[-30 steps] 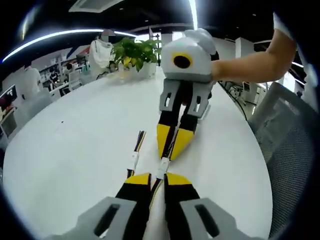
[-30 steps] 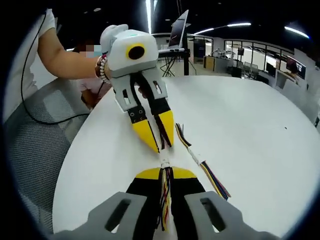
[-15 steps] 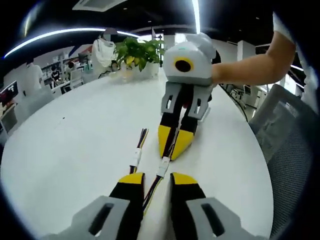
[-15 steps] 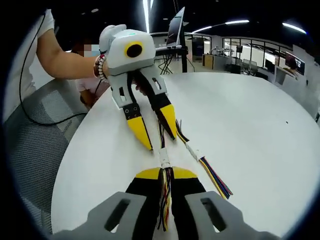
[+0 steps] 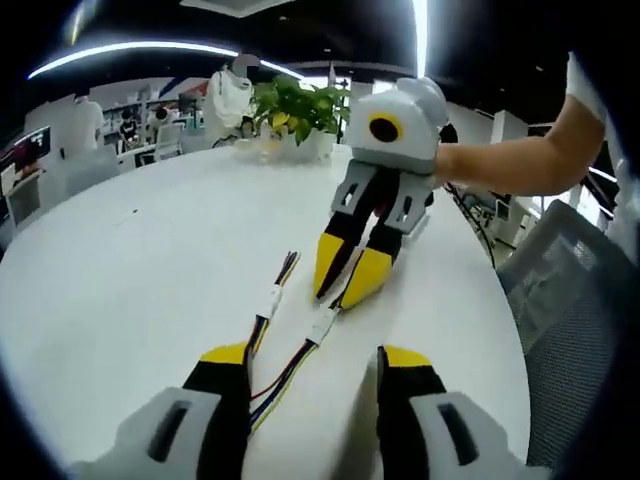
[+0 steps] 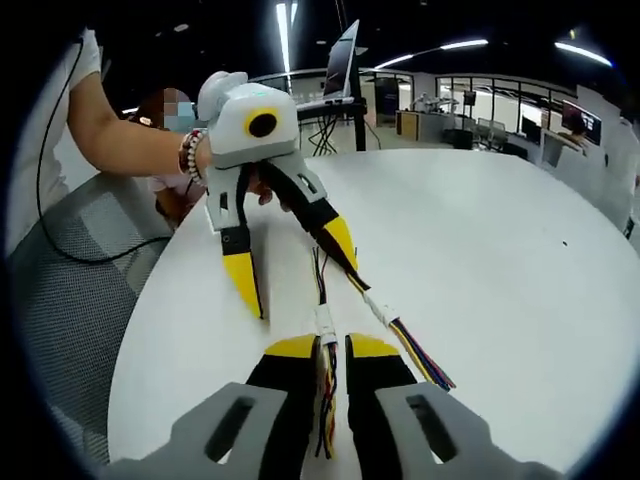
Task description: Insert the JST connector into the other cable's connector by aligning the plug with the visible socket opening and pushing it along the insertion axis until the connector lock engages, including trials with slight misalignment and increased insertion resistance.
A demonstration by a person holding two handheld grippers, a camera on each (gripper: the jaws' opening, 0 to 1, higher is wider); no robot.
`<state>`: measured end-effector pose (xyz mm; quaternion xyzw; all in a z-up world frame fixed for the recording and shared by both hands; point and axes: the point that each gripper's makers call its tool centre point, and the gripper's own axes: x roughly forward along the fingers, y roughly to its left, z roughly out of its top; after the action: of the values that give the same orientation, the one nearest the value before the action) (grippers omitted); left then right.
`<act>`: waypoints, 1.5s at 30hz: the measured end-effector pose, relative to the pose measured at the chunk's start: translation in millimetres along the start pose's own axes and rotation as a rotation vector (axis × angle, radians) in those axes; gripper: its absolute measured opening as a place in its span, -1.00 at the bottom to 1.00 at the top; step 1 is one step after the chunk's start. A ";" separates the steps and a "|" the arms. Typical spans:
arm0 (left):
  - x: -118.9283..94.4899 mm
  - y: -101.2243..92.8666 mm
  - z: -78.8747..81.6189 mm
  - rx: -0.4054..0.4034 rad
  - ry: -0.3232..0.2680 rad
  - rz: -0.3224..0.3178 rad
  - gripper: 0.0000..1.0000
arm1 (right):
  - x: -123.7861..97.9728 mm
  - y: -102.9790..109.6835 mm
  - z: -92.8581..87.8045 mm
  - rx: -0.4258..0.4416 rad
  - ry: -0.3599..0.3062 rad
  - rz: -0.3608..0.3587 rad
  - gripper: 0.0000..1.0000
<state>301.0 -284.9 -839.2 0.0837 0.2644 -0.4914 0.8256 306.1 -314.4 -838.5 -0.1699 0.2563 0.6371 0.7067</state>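
A: Two cables on one white table (image 5: 120, 270), and both tongs over it. Start big?

B: The table runs out under everything. In the left gripper view, a plant (image 5: 295, 105) sits at its far edge, well beyond the right gripper (image 5: 347, 284). A mesh chair (image 6: 60, 290) stands off the table's edge, behind the left gripper (image 6: 300, 275) as seen in the right gripper view.

A: The tongs?

B: Left gripper: jaws wide apart, holding nothing. In its own view the yellow tips stand either side of the wires. Right gripper: jaws pressed together on the cable (image 6: 326, 380), whose coloured wires run down between them.

A: And the connector?

B: The white connector (image 6: 324, 322) sits just ahead of the right gripper's tips, between the left gripper's spread jaws, resting on the table. In the left gripper view it lies just below the right gripper's closed tips.

A: The other cable?

B: The spare cable (image 5: 272, 300) lies loose just beside the first one, near the left gripper's left jaw, with a white plug of its own
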 end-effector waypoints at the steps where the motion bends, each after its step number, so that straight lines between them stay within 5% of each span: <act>1: -0.6 0.3 0.5 -0.005 -0.001 0.001 -0.13 | -0.6 -3.1 1.2 0.000 -0.004 -0.015 -0.77; 7: -2.3 -7.6 3.9 -0.068 -0.030 -0.037 -0.20 | -2.3 -21.6 6.7 0.022 -0.034 -0.092 -0.74; 17: 0.4 5.5 -4.3 -0.065 -0.010 0.017 -0.22 | 0.2 -43.9 -1.9 0.037 0.005 -0.196 -0.79; 30: -2.2 12.4 3.7 -0.054 -0.023 0.045 -0.21 | -7.4 -37.2 -0.5 0.036 0.010 -0.192 -0.81; 33: -8.7 5.6 10.6 -0.055 -0.043 0.035 -0.21 | -16.1 -15.4 11.1 0.005 -0.036 -0.111 -0.83; 38: -12.4 -4.6 -4.8 -0.054 0.001 0.011 -0.21 | -24.6 6.8 -27.3 -0.077 0.119 -0.050 -0.90; 45: -12.0 -5.9 -7.1 -0.075 0.008 0.011 -0.22 | -22.9 7.6 -30.0 -0.058 0.093 -0.059 -0.91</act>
<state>288.9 -275.8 -838.2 0.0563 0.2857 -0.4762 0.8298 292.9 -349.1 -848.9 -0.2275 0.2653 0.6145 0.7073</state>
